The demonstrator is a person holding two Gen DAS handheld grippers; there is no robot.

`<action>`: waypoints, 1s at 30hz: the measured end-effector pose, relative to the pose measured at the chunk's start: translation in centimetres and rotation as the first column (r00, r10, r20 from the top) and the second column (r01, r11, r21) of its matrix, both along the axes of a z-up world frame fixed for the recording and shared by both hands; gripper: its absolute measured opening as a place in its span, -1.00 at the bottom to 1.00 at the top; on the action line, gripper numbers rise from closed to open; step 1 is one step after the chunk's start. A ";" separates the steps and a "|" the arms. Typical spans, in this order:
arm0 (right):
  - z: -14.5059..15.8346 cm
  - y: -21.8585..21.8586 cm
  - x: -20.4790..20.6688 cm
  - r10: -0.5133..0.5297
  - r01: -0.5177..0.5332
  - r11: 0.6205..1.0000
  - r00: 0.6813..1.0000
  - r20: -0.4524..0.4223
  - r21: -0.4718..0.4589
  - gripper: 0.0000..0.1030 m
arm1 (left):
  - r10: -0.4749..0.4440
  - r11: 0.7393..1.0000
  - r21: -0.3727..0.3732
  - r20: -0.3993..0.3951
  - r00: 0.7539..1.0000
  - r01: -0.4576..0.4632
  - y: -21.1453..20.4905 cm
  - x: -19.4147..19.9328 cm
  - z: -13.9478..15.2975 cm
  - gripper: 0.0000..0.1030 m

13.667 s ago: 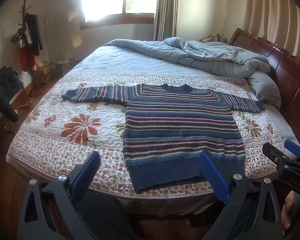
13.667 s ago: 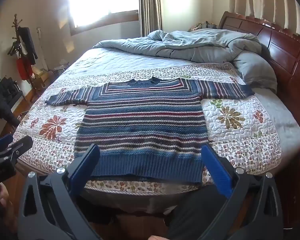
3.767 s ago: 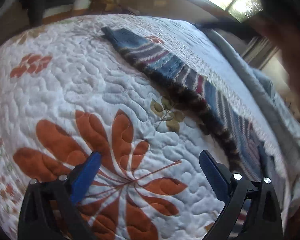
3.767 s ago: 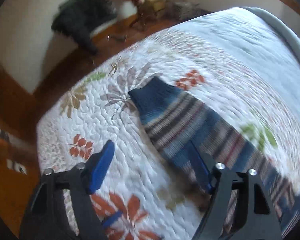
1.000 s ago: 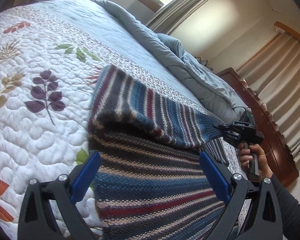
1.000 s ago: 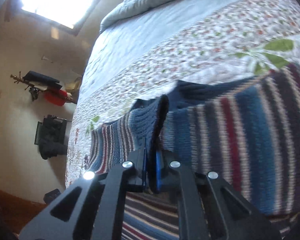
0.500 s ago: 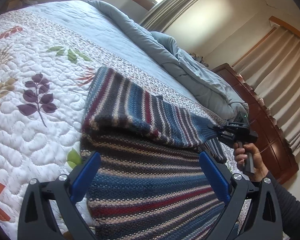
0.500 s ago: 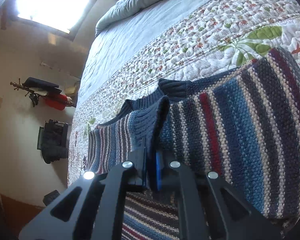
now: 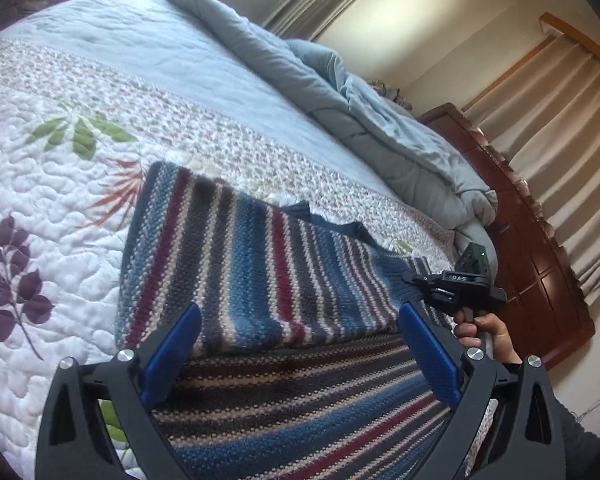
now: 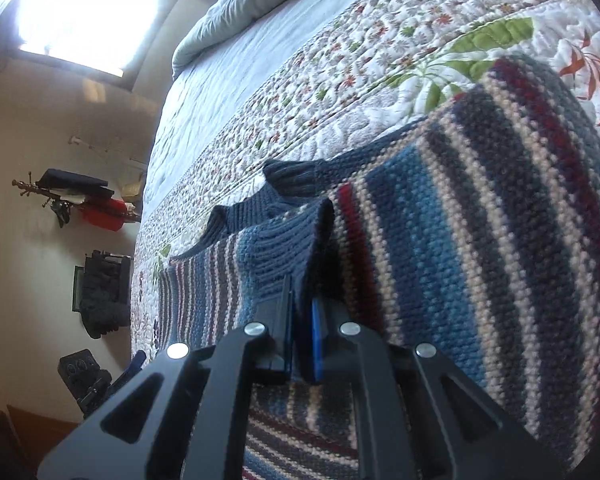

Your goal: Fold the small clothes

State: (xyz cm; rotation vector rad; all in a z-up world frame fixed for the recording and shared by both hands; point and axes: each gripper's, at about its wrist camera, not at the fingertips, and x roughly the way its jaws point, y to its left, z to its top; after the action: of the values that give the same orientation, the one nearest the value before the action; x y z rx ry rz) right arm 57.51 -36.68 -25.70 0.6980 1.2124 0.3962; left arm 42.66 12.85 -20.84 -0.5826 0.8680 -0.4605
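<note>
The bed carries a floral quilt; a grey-blue duvet lies bunched at 1 o'clock in the left wrist view. The striped sweater lies flat on the quilt. Its sleeve is folded across the body, toward 3 o'clock. The left gripper hovers above the sweater, jaws spread wide, grasping nothing. The right gripper is clenched on the sleeve's ribbed blue cuff, held by a hand at 3 o'clock in the left wrist view.
</note>
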 end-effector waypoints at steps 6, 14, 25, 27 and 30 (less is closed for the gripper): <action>-1.5 -0.6 -0.5 0.019 -0.019 1.000 0.999 -0.030 -0.016 -0.80 | 0.007 1.000 -0.024 -0.057 0.998 -0.009 0.4 0.6 -1.2 0.93; 3.6 -1.0 -2.9 -0.007 0.012 0.999 0.991 0.130 -0.033 -0.49 | 0.007 0.998 -0.069 -0.010 1.000 -0.008 3.2 0.6 3.3 0.93; -1.1 0.7 -3.0 0.036 -0.037 0.999 0.999 0.019 0.018 -0.89 | -0.034 0.999 -0.032 -0.170 0.985 0.029 0.3 1.1 -4.2 0.93; 0.4 -0.5 -2.7 -0.002 0.002 1.000 0.998 0.058 0.004 -0.62 | -0.040 0.999 -0.020 -0.152 0.987 0.038 0.1 0.7 -4.5 0.93; 2.1 -1.1 -1.3 -0.052 0.051 0.999 0.992 0.115 0.009 -0.54 | -0.038 0.999 -0.007 -0.146 0.989 0.037 -0.1 0.6 -4.7 0.93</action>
State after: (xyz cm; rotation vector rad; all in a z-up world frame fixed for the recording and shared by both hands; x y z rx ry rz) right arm 56.20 -37.80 -23.64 0.7008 1.0826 0.3920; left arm 43.29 12.76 -25.54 -0.6100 1.0195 -0.4581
